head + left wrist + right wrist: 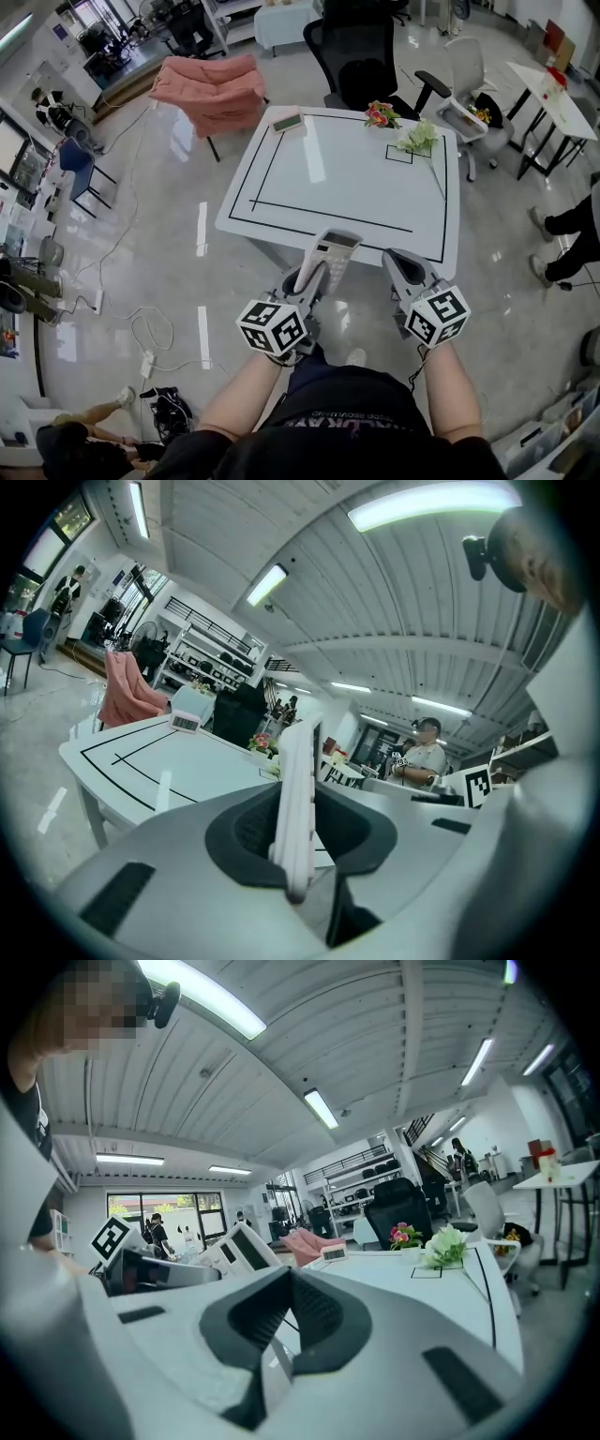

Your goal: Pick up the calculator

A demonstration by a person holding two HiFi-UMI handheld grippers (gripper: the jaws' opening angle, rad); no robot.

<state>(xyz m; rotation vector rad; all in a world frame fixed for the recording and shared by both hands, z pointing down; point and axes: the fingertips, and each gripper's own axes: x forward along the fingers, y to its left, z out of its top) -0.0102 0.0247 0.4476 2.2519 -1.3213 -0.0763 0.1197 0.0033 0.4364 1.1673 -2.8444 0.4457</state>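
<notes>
1. Worktop: white, square, marked with black tape lines. The head view shows the whole top. Each gripper view shows it only as a low slab beyond the fingers.
2. Black office chair at the far side. A pink-draped chair stands off the far-left corner.
3. Left gripper: fingers closed part-way, clamped on the calculator. The calculator is held in the air at the worktop's near edge, not resting on it.
4. Right gripper: just beside the left one. Its own view shows the fingers pressed together with nothing between them.
5. Calculator across views: the head view shows its white keyed face slanting up out of the fingers. The left gripper view shows only its thin edge, standing upright between the pads. The right gripper view catches its dark display from the side.
6. White flower lies at the far-right corner, by a small taped square. A pink-and-red posy sits just left of it.
7. Small screened device on the far-left corner. Its kind cannot be told from any view.
</notes>
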